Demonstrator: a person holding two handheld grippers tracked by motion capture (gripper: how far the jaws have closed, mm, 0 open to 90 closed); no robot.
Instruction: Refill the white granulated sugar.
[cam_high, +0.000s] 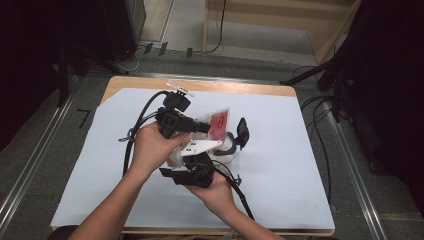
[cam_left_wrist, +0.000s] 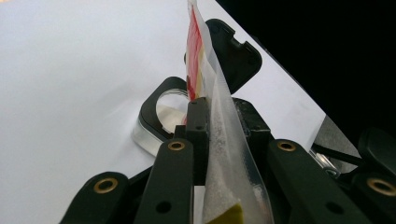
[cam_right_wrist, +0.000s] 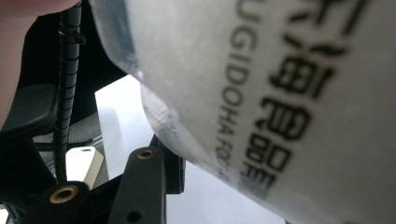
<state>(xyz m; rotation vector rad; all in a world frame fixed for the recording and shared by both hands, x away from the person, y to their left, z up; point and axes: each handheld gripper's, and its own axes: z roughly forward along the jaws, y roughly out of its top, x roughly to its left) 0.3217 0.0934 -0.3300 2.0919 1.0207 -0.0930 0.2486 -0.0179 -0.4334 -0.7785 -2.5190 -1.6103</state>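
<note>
A translucent bag (cam_high: 220, 121) with a red label hangs above the table between both hands. My left gripper (cam_high: 202, 127) reaches in from the left and is shut on the bag's edge. In the left gripper view its jaws (cam_left_wrist: 219, 121) pinch the thin film of the bag (cam_left_wrist: 226, 154). My right gripper (cam_high: 199, 157) comes up from below. In the right gripper view the bag (cam_right_wrist: 280, 93) with black print presses against the one visible finger (cam_right_wrist: 144, 186) and hides the other. Below the bag stands a round clear container (cam_high: 227, 154) with its black lid (cam_high: 243, 132) flipped open.
A white sheet (cam_high: 280, 165) covers most of the wooden table (cam_high: 240, 88). Black cables (cam_high: 142, 112) trail from both grippers across the sheet. Dark stands and more cables lie on the floor to the left and right of the table.
</note>
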